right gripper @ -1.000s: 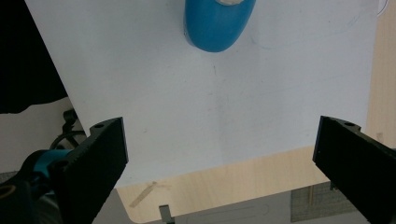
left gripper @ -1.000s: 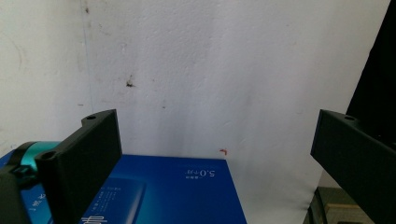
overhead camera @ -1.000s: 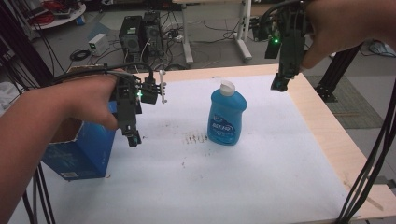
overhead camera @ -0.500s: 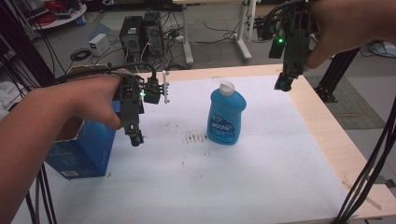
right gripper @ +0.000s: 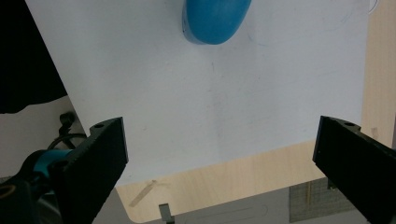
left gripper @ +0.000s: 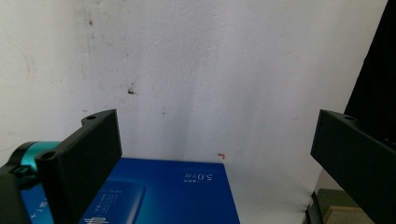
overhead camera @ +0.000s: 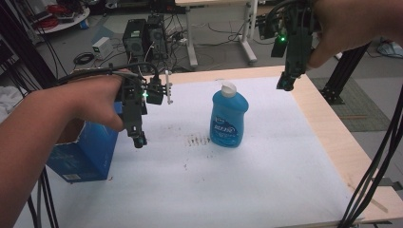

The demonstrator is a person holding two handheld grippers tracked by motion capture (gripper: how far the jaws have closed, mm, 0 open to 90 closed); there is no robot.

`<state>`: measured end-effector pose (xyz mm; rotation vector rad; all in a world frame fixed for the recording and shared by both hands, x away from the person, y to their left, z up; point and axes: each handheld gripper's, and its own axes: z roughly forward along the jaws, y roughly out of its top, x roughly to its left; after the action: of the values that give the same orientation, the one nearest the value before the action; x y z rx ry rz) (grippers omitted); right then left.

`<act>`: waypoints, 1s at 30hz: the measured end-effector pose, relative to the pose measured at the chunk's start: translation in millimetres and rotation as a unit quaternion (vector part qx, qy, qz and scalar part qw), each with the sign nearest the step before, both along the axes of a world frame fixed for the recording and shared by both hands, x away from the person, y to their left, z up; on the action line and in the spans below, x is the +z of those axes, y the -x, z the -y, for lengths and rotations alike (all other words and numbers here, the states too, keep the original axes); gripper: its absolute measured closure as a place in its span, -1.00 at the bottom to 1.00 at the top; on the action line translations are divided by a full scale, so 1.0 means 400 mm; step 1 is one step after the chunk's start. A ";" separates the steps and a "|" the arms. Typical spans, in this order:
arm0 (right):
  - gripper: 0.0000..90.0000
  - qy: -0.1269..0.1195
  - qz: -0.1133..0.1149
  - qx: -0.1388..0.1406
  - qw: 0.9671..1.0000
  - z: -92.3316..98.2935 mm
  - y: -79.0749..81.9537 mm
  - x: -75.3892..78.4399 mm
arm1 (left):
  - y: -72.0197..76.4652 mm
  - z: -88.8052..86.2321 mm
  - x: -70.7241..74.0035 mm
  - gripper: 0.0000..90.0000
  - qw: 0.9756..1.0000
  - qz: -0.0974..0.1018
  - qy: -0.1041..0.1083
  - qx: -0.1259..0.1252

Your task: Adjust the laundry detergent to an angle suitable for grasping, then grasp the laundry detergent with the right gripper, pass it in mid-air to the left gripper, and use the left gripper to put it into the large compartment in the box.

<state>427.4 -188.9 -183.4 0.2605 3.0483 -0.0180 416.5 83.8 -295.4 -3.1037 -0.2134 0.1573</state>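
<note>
Blue plastic dish-soap bottle (overhead camera: 228,118) stands untouched mid-table, blue cardboard box (overhead camera: 88,154) at its left. You hold left gripper (overhead camera: 138,141) and right gripper (overhead camera: 285,85) aloft, jaws spread, empty; everything remains ahead.

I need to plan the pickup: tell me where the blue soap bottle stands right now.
In the high view the blue soap bottle stands upright near the middle of the white table, right of the blue box.
</note>
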 end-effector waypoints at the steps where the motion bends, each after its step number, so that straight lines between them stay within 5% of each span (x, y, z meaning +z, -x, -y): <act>1: -0.95 -0.001 0.000 0.001 1.000 0.001 -0.002 -0.001 | 0.000 0.000 0.000 -0.96 1.000 0.000 0.000 0.000; 17: -0.95 -0.024 -0.002 -0.010 1.000 0.035 -0.001 -0.027 | -0.002 -0.001 -0.005 -0.96 1.000 -0.003 -0.001 -0.010; 30: -0.95 -0.115 0.023 -0.065 0.991 0.074 0.010 -0.022 | 0.011 -0.015 0.001 -0.96 1.000 0.008 -0.007 -0.007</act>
<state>423.6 -218.3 -192.0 0.4684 2.9799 0.3282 412.0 89.7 -294.8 -3.0922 -0.1926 0.1293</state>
